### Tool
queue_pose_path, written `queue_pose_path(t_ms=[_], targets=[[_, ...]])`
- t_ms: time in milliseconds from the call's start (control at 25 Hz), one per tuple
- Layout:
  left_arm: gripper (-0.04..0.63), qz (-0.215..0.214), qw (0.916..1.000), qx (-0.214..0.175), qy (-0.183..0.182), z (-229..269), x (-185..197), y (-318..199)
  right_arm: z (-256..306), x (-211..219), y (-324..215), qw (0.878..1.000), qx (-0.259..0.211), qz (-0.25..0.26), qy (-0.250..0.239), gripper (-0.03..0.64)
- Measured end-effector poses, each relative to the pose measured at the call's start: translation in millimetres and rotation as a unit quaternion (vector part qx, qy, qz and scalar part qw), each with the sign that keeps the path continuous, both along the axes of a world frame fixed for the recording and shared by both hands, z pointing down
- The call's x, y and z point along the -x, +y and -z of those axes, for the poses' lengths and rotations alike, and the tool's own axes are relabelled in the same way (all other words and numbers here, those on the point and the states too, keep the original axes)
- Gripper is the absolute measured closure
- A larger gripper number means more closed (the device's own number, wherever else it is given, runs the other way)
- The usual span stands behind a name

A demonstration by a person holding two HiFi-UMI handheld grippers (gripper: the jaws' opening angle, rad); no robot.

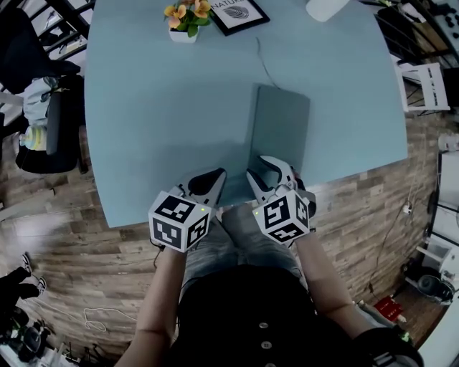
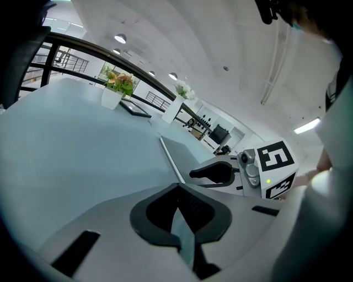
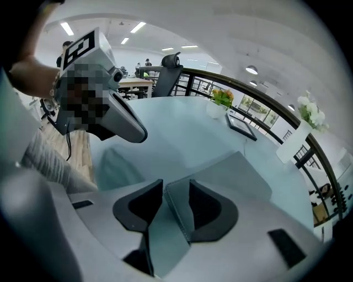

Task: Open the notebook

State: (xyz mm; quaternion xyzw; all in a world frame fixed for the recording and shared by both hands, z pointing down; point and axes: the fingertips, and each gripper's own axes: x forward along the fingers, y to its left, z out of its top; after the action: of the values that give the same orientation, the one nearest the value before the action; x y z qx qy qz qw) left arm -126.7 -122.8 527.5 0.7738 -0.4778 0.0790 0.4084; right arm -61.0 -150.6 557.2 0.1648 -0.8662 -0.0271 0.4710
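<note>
Notebook (image 1: 281, 122) on the bench (image 1: 143, 115), at the jaws of the right gripper (image 1: 271, 172)
Its near edge is seen between them; the left gripper (image 1: 208, 185) is held just left, flower pot (image 1: 183, 33) and picture frame (image 1: 239, 14) well beyond.

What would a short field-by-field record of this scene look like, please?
Surface: light blue table
Task object: notebook, grey, closed, lying flat near the table's front edge
Right side: right gripper, jaws apart, the notebook's near corner showing between them, not clamped
Left side: left gripper, jaws together, empty, just left of the notebook
Far side: flower pot, framed picture
</note>
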Motion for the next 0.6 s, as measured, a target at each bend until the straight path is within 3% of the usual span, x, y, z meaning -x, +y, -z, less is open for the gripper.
queue_pose_path(t_ms=[280, 480, 600], targets=[[0.578, -0.020, 0.9993, -0.025, 0.021, 5.6, -8.4, -6.0, -5.7, 1.9, -5.1, 0.999, -0.028, 0.010, 0.022, 0.468], [0.578, -0.017, 0.9992, -0.023, 0.027, 4.1, -8.9, -8.5, -6.0, 1.3, -9.2, 0.997, -0.062, 0.026, 0.042, 0.431], [0.578, -0.014, 0.9992, -0.023, 0.031, 3.7, -8.3, -9.9, -7.9, 2.9, -6.3, 0.995, -0.077, 0.040, 0.055, 0.443]])
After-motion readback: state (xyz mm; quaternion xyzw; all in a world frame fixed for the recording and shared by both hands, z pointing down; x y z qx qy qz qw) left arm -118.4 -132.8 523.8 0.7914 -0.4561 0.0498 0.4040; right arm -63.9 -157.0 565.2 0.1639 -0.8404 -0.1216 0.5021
